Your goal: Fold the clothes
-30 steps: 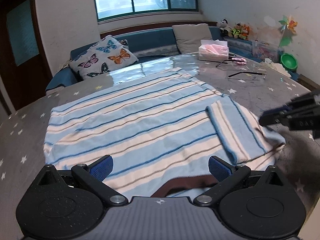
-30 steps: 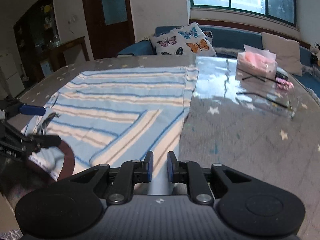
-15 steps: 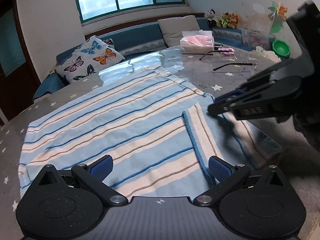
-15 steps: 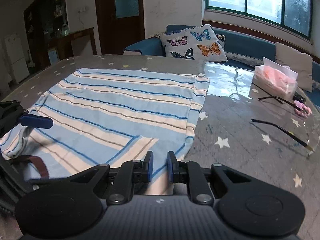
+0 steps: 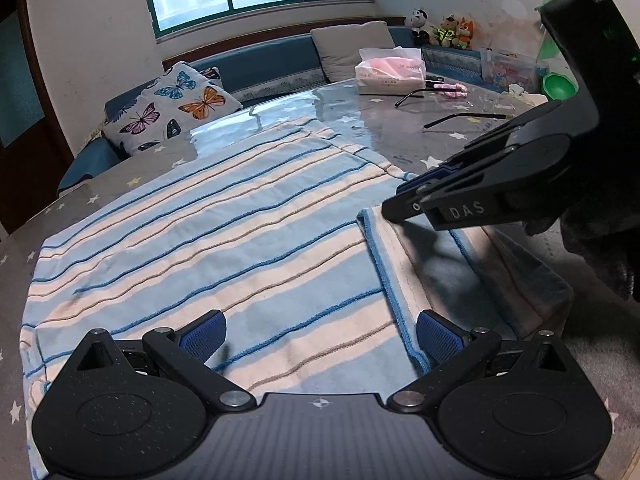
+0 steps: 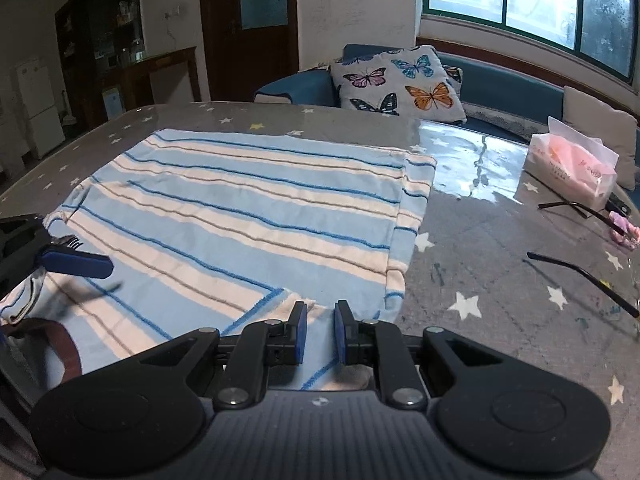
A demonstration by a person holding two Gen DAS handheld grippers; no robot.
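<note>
Left wrist view: shirt (image 5: pixel 208 236) flat on the table (image 5: pixel 404 136), sleeve (image 5: pixel 452 272) folded in. Left gripper (image 5: pixel 320 334) has jaws spread, empty, over the hem. Right gripper (image 6: pixel 320 330) has jaws nearly together, pinching the sleeve edge, I'd say. Best lay it square to the stripes, then let go. Glasses (image 6: pixel 580 276) and tissue pack (image 6: pixel 570 170) sit well clear.
</note>
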